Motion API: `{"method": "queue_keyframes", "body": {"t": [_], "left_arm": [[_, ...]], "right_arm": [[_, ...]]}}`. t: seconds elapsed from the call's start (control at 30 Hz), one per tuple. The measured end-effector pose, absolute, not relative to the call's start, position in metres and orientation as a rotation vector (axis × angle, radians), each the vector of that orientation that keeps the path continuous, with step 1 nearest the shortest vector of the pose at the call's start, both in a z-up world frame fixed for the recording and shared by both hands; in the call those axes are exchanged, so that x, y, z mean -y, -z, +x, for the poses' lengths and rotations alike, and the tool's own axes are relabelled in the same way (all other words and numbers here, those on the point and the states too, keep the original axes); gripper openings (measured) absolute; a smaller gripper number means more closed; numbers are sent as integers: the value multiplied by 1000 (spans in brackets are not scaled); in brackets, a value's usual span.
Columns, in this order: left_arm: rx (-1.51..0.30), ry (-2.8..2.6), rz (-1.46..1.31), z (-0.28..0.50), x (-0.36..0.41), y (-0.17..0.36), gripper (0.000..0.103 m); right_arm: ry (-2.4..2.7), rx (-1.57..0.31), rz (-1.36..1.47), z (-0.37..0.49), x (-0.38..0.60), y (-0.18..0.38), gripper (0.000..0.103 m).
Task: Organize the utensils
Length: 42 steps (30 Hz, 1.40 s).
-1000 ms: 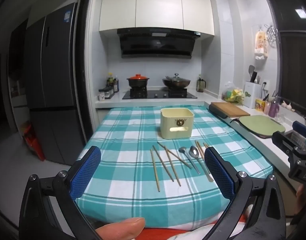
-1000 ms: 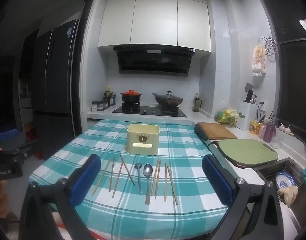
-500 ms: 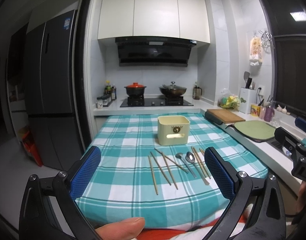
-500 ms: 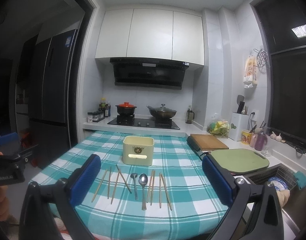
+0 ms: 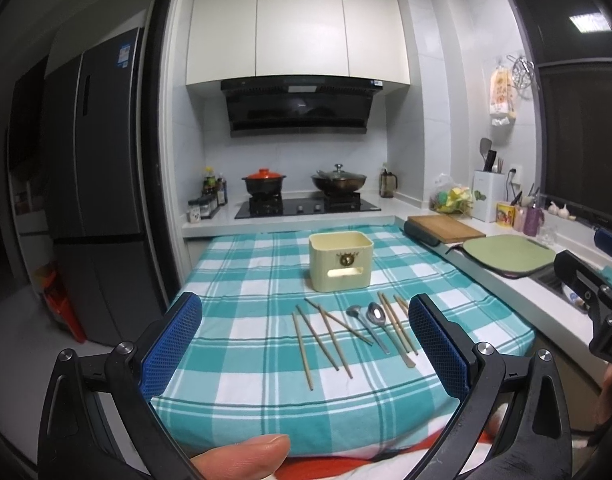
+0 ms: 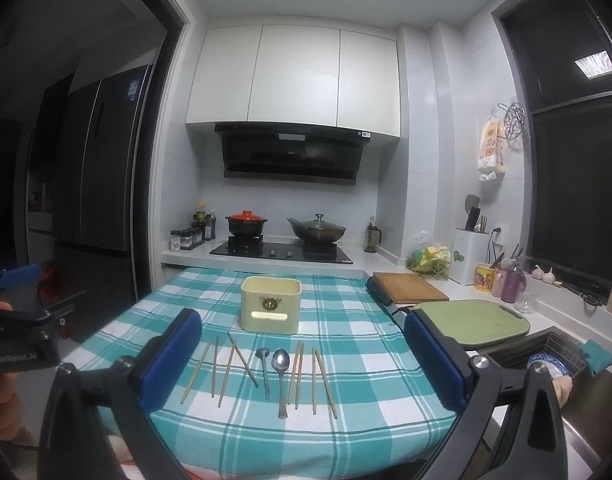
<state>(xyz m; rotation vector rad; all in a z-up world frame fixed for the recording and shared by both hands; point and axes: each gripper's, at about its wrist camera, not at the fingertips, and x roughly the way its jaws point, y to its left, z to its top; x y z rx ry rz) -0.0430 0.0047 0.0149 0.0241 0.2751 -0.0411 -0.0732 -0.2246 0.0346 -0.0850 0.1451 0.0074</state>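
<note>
A cream utensil box [image 5: 340, 261] stands on the teal checked tablecloth [image 5: 245, 304]; it also shows in the right wrist view [image 6: 270, 305]. In front of it lie several wooden chopsticks [image 5: 322, 338] and two metal spoons [image 5: 376, 322], the same chopsticks [image 6: 229, 368] and spoons [image 6: 279, 368] in the right wrist view. My left gripper [image 5: 306, 344] is open and empty, held back from the table's near edge. My right gripper [image 6: 301, 360] is open and empty, likewise short of the utensils.
A stove with a red pot [image 5: 263, 184] and a wok [image 5: 338, 182] is behind the table. A wooden board [image 5: 446, 228] and a green board [image 5: 510, 252] lie on the right counter, with a sink [image 6: 546, 356] beside. A fridge [image 5: 93, 184] stands left.
Both grippers have pulled back and tilted upward, so the table and utensils sit lower and smaller in both views. Both stayed open; nothing on the table moved.
</note>
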Motion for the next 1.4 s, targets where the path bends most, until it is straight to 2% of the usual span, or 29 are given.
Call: {"method": "queue_keyframes", "body": {"t": [0.87,1.4], "left_arm": [[-335,9,47,-2,5,-11,103],[-434,-5,57,77,4,1,103]], "right_arm": [[-3,-200,-46,-30,236,-25,103],[26,-326,-15,42,247,-5,103]]}}
